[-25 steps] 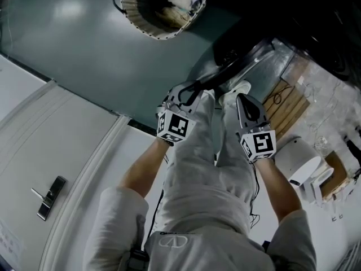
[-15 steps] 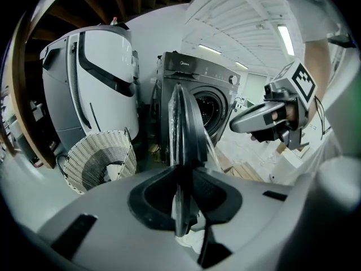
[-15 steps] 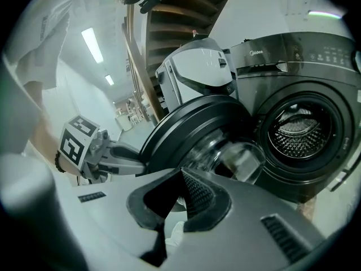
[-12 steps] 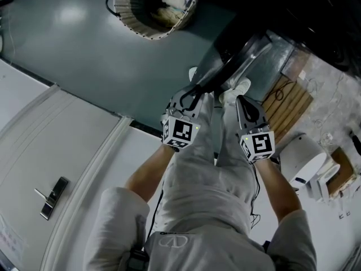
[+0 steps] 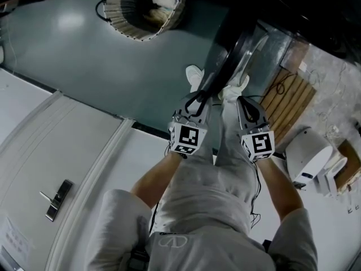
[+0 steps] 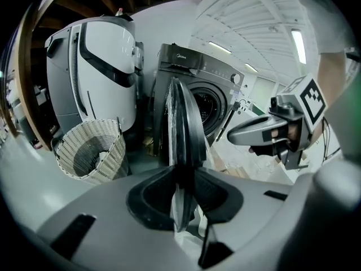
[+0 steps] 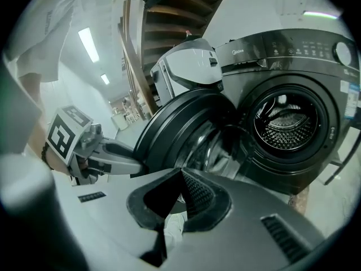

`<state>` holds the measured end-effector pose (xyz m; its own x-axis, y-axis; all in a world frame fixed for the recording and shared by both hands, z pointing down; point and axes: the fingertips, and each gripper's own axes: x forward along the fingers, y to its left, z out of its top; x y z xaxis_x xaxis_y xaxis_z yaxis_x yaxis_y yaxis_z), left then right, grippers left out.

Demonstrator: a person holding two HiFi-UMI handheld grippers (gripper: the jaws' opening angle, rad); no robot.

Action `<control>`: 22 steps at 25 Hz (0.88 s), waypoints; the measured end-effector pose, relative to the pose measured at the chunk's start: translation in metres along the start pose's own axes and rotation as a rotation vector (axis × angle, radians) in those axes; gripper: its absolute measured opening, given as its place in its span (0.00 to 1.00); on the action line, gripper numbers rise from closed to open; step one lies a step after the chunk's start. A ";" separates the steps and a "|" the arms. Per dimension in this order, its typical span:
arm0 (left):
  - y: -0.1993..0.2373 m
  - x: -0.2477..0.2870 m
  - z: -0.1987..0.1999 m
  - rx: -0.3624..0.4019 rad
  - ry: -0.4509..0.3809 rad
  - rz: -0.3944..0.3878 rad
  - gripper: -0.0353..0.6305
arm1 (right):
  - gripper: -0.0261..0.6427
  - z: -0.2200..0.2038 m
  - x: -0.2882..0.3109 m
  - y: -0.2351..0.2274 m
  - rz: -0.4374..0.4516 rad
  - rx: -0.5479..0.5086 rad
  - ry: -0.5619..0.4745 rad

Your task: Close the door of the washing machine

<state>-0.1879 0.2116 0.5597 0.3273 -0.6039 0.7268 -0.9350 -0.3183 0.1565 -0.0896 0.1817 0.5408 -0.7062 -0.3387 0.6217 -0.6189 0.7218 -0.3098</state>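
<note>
The round dark washing machine door (image 5: 234,49) stands ajar, edge-on in the left gripper view (image 6: 180,123). My left gripper (image 5: 198,97) straddles its outer rim, which sits between the pads (image 6: 181,176). Those jaws have just been opening a little, and the pads still look pressed on the rim. My right gripper (image 5: 241,99) is shut with nothing in it (image 7: 181,176). It is close behind the door's inner side (image 7: 175,129). The grey front-loading machine (image 7: 316,55) shows its open drum (image 7: 287,123) to the right.
A wicker laundry basket (image 5: 141,7) with cloth inside stands on the floor left of the machine. A tall white appliance (image 6: 96,66) is beside it. A wooden pallet (image 5: 285,103) and a white device (image 5: 307,151) lie to the right. The person's shoes (image 5: 194,75) are below the door.
Both grippers have moved forward and to the right with the door, which has swung nearer to the machine. The basket has slid toward the upper left of the head view.
</note>
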 end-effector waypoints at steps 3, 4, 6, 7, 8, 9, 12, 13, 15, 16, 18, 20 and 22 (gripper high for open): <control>-0.015 0.004 0.001 -0.032 0.016 -0.007 0.19 | 0.06 -0.007 -0.009 -0.006 -0.010 0.011 0.000; -0.019 0.006 0.001 -0.041 0.024 -0.008 0.19 | 0.06 -0.009 -0.012 -0.009 -0.013 0.015 0.001; -0.027 0.010 0.002 -0.059 0.039 -0.008 0.19 | 0.06 -0.013 -0.017 -0.015 -0.019 0.020 -0.002; -0.031 0.012 0.002 -0.068 0.046 -0.008 0.20 | 0.06 -0.015 -0.020 -0.018 -0.022 0.020 -0.003; -0.035 0.014 0.002 -0.075 0.052 -0.009 0.20 | 0.06 -0.018 -0.023 -0.021 -0.023 0.019 0.000; -0.039 0.015 0.002 -0.082 0.057 -0.012 0.20 | 0.06 -0.022 -0.026 -0.024 -0.025 0.019 0.005; -0.054 0.020 0.004 -0.094 0.065 -0.030 0.21 | 0.06 -0.030 -0.035 -0.032 -0.035 0.027 0.008; -0.059 0.022 0.005 -0.097 0.068 -0.036 0.22 | 0.06 -0.032 -0.038 -0.035 -0.036 0.030 0.005; -0.068 0.026 0.007 -0.103 0.075 -0.044 0.22 | 0.06 -0.037 -0.043 -0.039 -0.038 0.039 -0.003; -0.071 0.028 0.007 -0.109 0.081 -0.044 0.22 | 0.06 -0.038 -0.045 -0.041 -0.040 0.044 -0.009; -0.076 0.031 0.009 -0.125 0.096 -0.037 0.23 | 0.06 -0.041 -0.050 -0.045 -0.048 0.052 -0.019; -0.080 0.033 0.009 -0.140 0.108 -0.030 0.23 | 0.06 -0.046 -0.056 -0.048 -0.052 0.046 -0.017; -0.084 0.034 0.009 -0.147 0.115 -0.028 0.23 | 0.06 -0.050 -0.062 -0.051 -0.051 0.036 -0.014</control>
<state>-0.0969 0.2108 0.5652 0.3435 -0.5057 0.7914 -0.9384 -0.2181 0.2680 0.0025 0.1966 0.5546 -0.6782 -0.3831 0.6271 -0.6659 0.6812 -0.3041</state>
